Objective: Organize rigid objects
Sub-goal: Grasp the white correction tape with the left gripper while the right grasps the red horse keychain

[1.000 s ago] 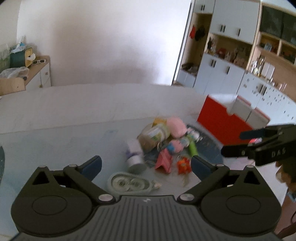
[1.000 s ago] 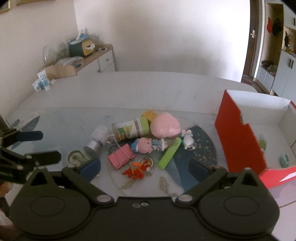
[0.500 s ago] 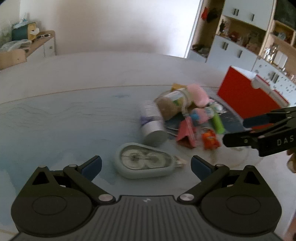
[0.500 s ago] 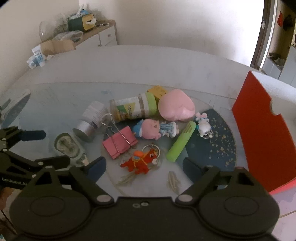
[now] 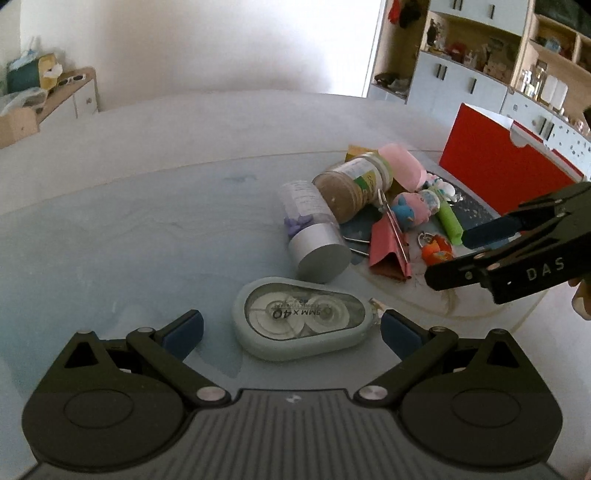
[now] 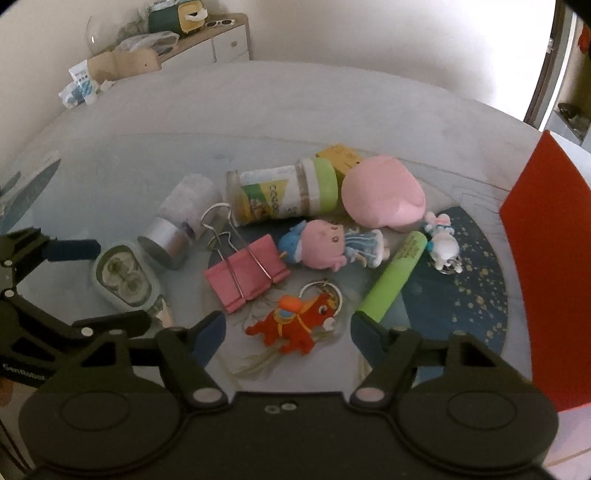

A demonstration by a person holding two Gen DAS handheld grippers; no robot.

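Observation:
A pale green correction tape [image 5: 299, 325] lies flat on the table between the fingers of my left gripper [image 5: 291, 330], which is open with gaps on both sides. A red horse keychain [image 6: 295, 325] lies between the fingers of my right gripper [image 6: 288, 332]. Its jaws are closing and the pads stand clear of the horse. Behind the horse lie a pink binder clip [image 6: 247, 277], a pink doll [image 6: 325, 247], a green tube [image 6: 395, 280], a jar with a green lid [image 6: 280, 195] and a silver-capped bottle [image 6: 177, 225].
A red box [image 6: 543, 240] stands open at the right of the pile. A pink soft lump [image 6: 384, 195], a yellow box [image 6: 340, 157] and a white bunny keychain [image 6: 443, 243] lie at the back. A cluttered sideboard [image 6: 207, 33] stands by the far wall.
Both grippers have come down toward the table. The left now straddles the correction tape; the right hangs over the red horse with its jaws narrower than before.

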